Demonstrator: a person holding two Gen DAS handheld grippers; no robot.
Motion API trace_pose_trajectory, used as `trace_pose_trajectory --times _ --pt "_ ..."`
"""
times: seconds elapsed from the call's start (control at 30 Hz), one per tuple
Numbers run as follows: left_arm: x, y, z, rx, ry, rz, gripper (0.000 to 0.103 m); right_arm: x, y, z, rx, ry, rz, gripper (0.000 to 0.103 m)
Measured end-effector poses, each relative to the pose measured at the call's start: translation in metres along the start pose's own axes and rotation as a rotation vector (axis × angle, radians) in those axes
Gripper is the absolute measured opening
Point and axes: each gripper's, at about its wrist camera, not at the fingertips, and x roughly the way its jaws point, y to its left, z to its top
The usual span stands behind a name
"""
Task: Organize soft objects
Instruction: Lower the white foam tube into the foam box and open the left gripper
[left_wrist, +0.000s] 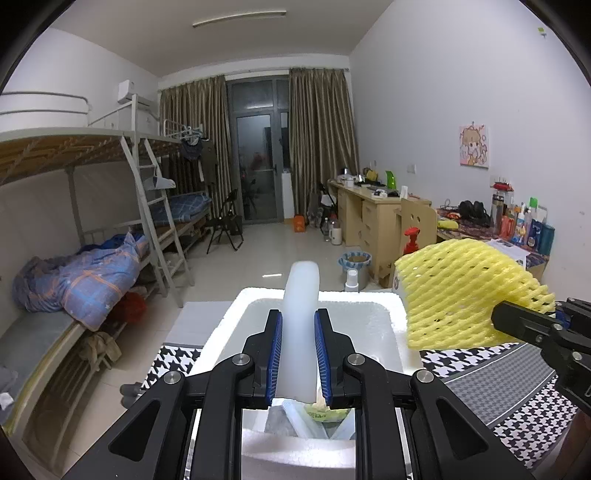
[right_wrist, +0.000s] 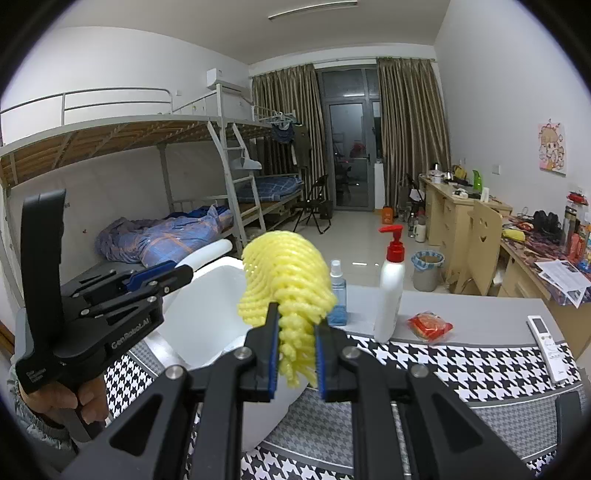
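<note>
My left gripper (left_wrist: 298, 317) is shut on a white foam strip (left_wrist: 300, 295) that stands up between its blue pads, above an open white foam box (left_wrist: 236, 321). In the right wrist view the left gripper (right_wrist: 183, 267) comes in from the left with the white strip (right_wrist: 207, 254) over the box (right_wrist: 207, 314), and a hand (right_wrist: 85, 402) holds its grip. My right gripper (right_wrist: 295, 354) is shut on the lower end of a yellow foam net (right_wrist: 288, 280), held in the air at the box's right side. The left wrist view shows the net (left_wrist: 465, 295) and the right gripper (left_wrist: 546, 310) at right.
A houndstooth cloth (right_wrist: 443, 365) covers the table. Behind it stand a white pump bottle (right_wrist: 389, 291) and a small blue spray bottle (right_wrist: 338, 295); a red packet (right_wrist: 430, 325) and a remote (right_wrist: 548, 347) lie to the right. Bunk beds line the left wall, desks the right.
</note>
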Motion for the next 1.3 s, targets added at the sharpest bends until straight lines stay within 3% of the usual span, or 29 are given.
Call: trace_pose_trajectory --times 0.3,0.37,0.4,0.43,0.5,0.63,0.87,1.3 --pt "0.017 0.004 0.0 -0.002 0.034 -0.014 0.021 0.001 0.0 0.001 0.007 0.012 -0.032 0.02" --pt "0.017 0.005 0.0 0.003 0.036 -0.015 0.028 0.002 0.0 0.002 0.007 0.014 -0.037 0.02" --pt "0.018 0.006 -0.001 -0.001 0.038 -0.006 0.037 0.003 0.001 0.002 0.008 0.015 -0.038 0.02" --pt "0.018 0.008 -0.001 -0.005 0.038 0.006 0.055 0.004 0.002 0.003 0.008 0.017 -0.04 0.02" --pt "0.016 0.01 -0.001 -0.016 0.026 0.018 0.076 0.005 0.004 0.004 0.005 0.02 -0.043 0.02" --pt "0.011 0.015 -0.003 -0.029 0.02 0.021 0.09 0.005 0.005 0.004 0.002 0.02 -0.043 0.02" --pt "0.003 0.014 -0.002 -0.01 -0.008 0.06 0.1 0.007 0.012 0.009 -0.017 0.017 -0.045 0.02" --pt "-0.016 0.037 -0.002 -0.046 -0.047 0.103 0.101 0.012 0.024 0.013 -0.051 0.006 -0.037 0.02"
